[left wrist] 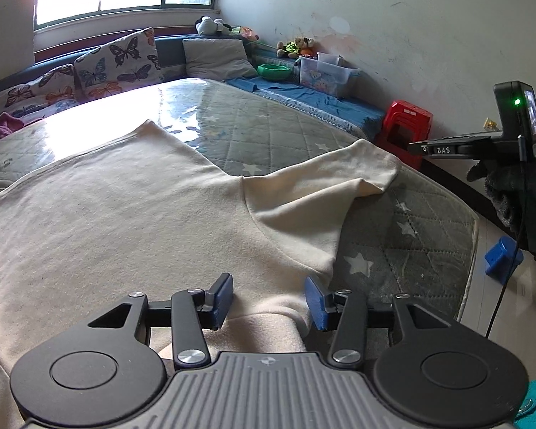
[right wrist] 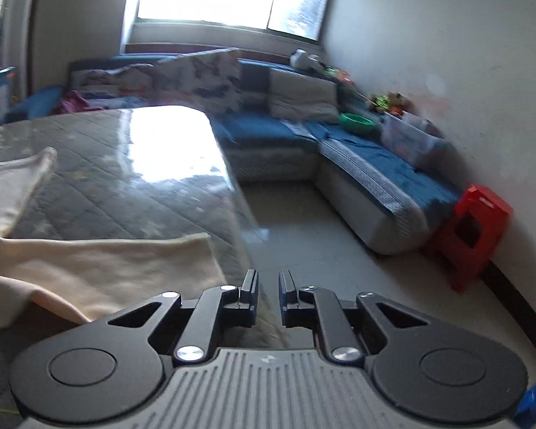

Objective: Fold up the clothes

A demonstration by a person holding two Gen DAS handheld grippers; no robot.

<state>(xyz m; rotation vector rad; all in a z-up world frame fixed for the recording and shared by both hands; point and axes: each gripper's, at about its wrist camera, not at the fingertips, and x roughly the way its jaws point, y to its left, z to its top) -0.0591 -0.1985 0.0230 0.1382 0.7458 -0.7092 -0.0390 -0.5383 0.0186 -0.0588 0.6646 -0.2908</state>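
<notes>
A cream garment lies spread on the quilted grey table cover. One sleeve reaches toward the table's right edge. My left gripper stands open at the garment's near edge by the armpit, with a raised fold of cream cloth lying between its blue pads. My right gripper is all but shut and empty, with only a narrow gap, and hangs past the table's corner over the floor. The sleeve lies just left of it. Seen from the left wrist, the right gripper floats to the right of the sleeve in a dark gloved hand.
A red plastic stool stands by the wall past the table's right side. A blue L-shaped sofa carries cushions, a green bowl, a clear box and soft toys. A blue block lies on the floor.
</notes>
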